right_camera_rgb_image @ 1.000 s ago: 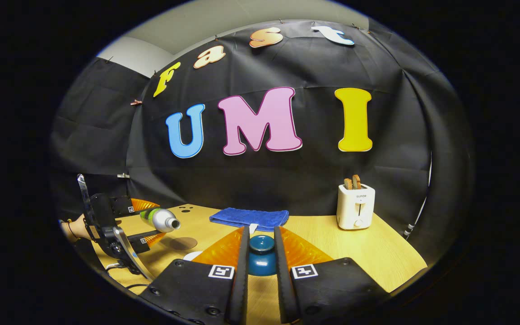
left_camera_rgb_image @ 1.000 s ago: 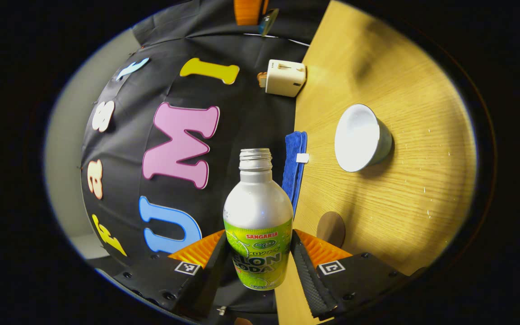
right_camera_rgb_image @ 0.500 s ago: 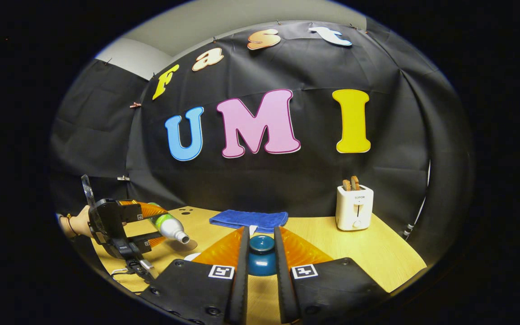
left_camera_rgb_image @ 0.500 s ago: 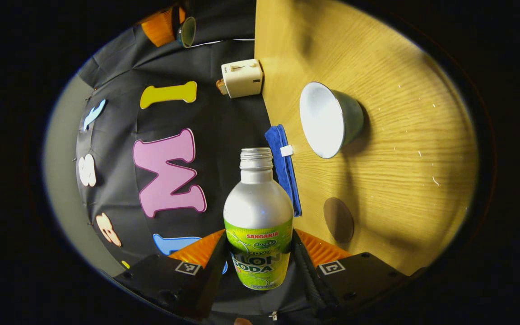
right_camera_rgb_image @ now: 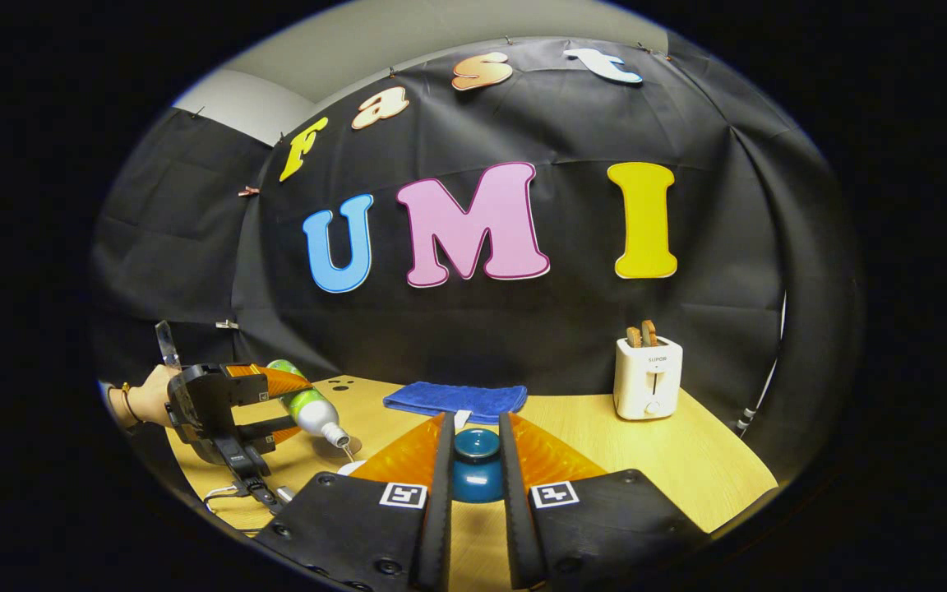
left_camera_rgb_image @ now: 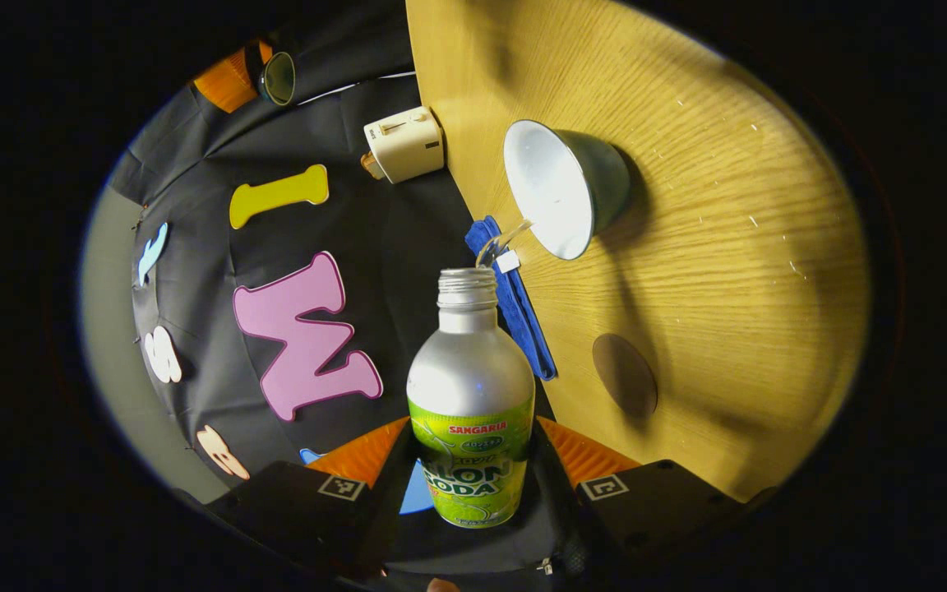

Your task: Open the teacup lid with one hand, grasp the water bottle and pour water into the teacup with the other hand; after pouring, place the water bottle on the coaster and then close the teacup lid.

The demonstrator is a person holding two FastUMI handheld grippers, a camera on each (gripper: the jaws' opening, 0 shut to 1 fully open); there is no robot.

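Note:
My left gripper (left_camera_rgb_image: pixel 471 434) is shut on the silver water bottle (left_camera_rgb_image: pixel 470 386) with a green label, tipped mouth-first toward the white-lined teacup (left_camera_rgb_image: pixel 560 187). A thin stream of water (left_camera_rgb_image: pixel 500 236) runs from the uncapped mouth into the cup. The round brown coaster (left_camera_rgb_image: pixel 624 374) lies bare on the table beside the bottle. In the right gripper view, my right gripper (right_camera_rgb_image: pixel 475 426) is shut on the teal teacup lid (right_camera_rgb_image: pixel 476 465), held above the table. At its left, a hand holds the left gripper (right_camera_rgb_image: pixel 264 404) and the tilted bottle (right_camera_rgb_image: pixel 311 406) over the teacup's rim (right_camera_rgb_image: pixel 348 467).
A folded blue cloth (right_camera_rgb_image: pixel 455 399) lies by the back wall. A white toaster (right_camera_rgb_image: pixel 648 376) with two slices stands at the back right. The wooden table (right_camera_rgb_image: pixel 687 469) spreads right of the lid. A cable (right_camera_rgb_image: pixel 223 497) hangs under the left gripper.
The left gripper has tipped the bottle further down toward the teacup, and water now streams from its mouth. The right gripper holds the lid still.

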